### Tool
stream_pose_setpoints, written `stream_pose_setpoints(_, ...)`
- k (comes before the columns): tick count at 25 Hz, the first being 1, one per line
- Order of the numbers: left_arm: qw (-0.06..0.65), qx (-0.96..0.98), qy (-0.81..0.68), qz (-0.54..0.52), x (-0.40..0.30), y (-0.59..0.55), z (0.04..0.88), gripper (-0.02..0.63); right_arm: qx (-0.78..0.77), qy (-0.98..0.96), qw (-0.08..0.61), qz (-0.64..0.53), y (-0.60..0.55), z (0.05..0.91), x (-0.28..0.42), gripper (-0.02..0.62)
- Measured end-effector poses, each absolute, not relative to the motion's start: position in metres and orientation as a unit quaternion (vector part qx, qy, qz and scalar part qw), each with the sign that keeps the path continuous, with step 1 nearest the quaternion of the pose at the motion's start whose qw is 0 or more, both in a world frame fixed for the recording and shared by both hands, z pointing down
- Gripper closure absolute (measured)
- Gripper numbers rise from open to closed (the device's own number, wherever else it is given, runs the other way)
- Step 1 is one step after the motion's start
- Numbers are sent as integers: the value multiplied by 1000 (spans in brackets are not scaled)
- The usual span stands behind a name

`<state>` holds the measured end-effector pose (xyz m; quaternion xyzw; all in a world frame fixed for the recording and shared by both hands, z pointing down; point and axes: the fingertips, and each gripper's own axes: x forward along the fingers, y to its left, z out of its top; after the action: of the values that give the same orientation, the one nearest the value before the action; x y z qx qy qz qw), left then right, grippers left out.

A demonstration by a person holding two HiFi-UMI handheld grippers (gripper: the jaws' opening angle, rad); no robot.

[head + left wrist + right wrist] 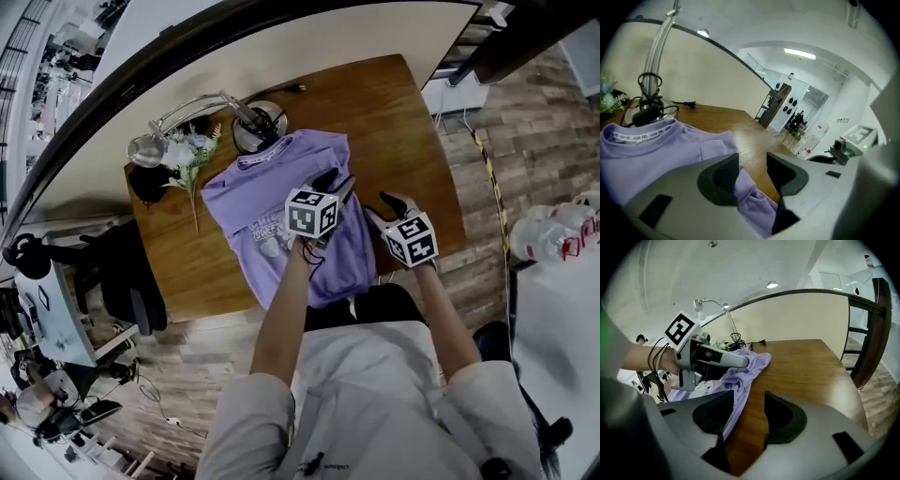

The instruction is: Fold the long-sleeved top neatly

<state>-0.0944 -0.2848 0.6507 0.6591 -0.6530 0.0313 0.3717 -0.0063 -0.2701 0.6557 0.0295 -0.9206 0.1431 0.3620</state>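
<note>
Top: the purple long-sleeved top lies flat on the wooden surface, printed side up, filling the middle of it.
Long axis: it runs away from the person, with the collar at the far end by the lamp base and the hem at the near edge by the person's lap.
Left tool: the left tool is low over the right side of the top, its jaws spread. A bunched fold of purple cloth sits in the gap, but the pads do not press on it. It may be a sleeve laid inward, though the view is too close to tell.
Right tool: the right tool is also spread and holds nothing. Bare wood shows between its jaws, and the top's right edge runs just under its left jaw.
Key relation: the cloth lies to the left of the right tool and directly beneath the left tool, so the left hand looks nearer for any next pinch.
Step, as a judgement: probably between folds, with the right side gathered in and the next fold not yet taken.
Around: a desk lamp stands with its base touching the collar. Flowers lie beside the left shoulder, and a power cable lies at the far edge.
In the way: the lamp base crowds the collar. The surface to the right of the top is bare.
</note>
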Motion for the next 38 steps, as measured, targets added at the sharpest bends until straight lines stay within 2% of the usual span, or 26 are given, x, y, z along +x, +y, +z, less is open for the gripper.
stream_pose_setpoints(3,337,634,-696,15,-117,-256,632,416,9,-930,342,134,-267,647,-30,385)
stream_pose_setpoints(7,309,531,-789,12,-184,-186,624,416,-34,-945,307,105,-250,632,-85,414)
stream_pose_setpoints(12,304,395,-866,32,-259,-93,641,419,-68,-953,290,60,-240,633,-154,417)
stream_pose_setpoints(15,327,368,-869,49,-282,-63,663,425,-68,-944,319,47,-243,653,-175,446)
stream_pose_setpoints(18,363,360,-857,65,-283,-50,690,425,-55,-923,375,61,-252,689,-164,448)
stream_pose_setpoints(26,368,369,-851,60,-285,-51,699,430,-35,-925,377,45,-254,698,-162,455)
stream_pose_setpoints(29,340,386,-856,48,-280,-41,675,428,-25,-930,364,32,-250,678,-156,422)
stream_pose_setpoints(38,267,439,-856,52,-221,4,611,430,-4,-947,318,49,-203,625,-90,410)
